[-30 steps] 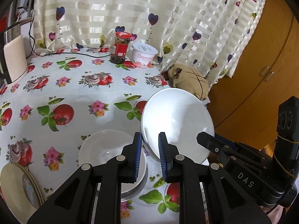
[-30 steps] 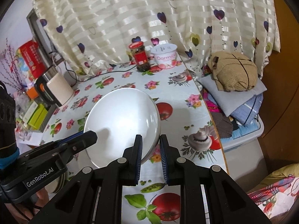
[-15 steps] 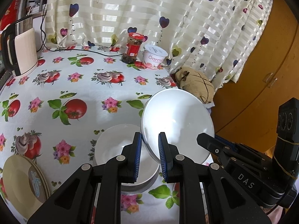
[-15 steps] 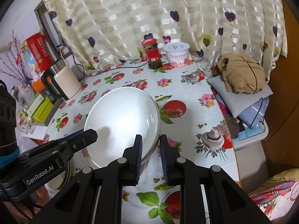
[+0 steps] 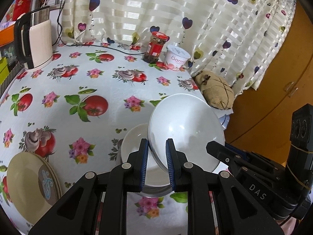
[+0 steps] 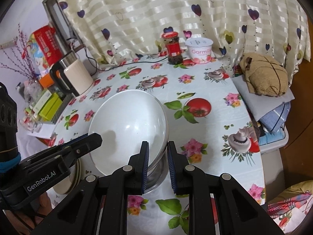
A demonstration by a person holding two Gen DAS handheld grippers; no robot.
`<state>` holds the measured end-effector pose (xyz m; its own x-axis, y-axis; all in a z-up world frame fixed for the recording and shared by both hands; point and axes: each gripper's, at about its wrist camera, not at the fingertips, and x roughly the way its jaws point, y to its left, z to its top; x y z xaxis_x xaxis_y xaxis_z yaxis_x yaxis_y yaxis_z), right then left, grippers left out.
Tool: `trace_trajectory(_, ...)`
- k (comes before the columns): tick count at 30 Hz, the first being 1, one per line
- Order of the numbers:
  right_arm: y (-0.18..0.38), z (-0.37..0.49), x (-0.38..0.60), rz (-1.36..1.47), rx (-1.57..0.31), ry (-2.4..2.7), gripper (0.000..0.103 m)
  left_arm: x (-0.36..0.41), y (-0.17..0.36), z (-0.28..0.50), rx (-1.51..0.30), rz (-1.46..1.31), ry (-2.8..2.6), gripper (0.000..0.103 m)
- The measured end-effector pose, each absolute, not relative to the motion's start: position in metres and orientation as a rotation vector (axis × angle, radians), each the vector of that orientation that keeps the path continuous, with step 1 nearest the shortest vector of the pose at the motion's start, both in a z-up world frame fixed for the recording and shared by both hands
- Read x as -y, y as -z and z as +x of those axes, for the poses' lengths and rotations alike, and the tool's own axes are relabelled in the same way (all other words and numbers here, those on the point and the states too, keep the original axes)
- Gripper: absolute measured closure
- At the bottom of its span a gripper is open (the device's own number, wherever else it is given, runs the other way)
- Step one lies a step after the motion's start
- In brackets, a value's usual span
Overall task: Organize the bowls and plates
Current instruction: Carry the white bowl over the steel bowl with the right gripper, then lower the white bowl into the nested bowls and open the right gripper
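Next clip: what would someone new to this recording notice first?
A big white bowl is held tilted between both grippers, the left gripper and the right gripper each clamped on its rim. Directly beneath sits a stack of white bowls on the tomato-print tablecloth, with cream plates at the near left edge.

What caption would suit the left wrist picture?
Two claws, left and right, hold a tilted white bowl over another bowl on a flowery tablecloth.
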<state>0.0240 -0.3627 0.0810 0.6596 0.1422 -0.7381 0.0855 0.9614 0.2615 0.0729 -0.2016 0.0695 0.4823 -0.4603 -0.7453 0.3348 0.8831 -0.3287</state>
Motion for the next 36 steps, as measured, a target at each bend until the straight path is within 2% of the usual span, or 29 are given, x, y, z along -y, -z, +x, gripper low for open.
trace_trajectory(36,-0.042,0.048,0.343,0.258,-0.978,-0.076,0.082,0.189,-0.031,0.083,-1.062,-0.13,0.418,0.084)
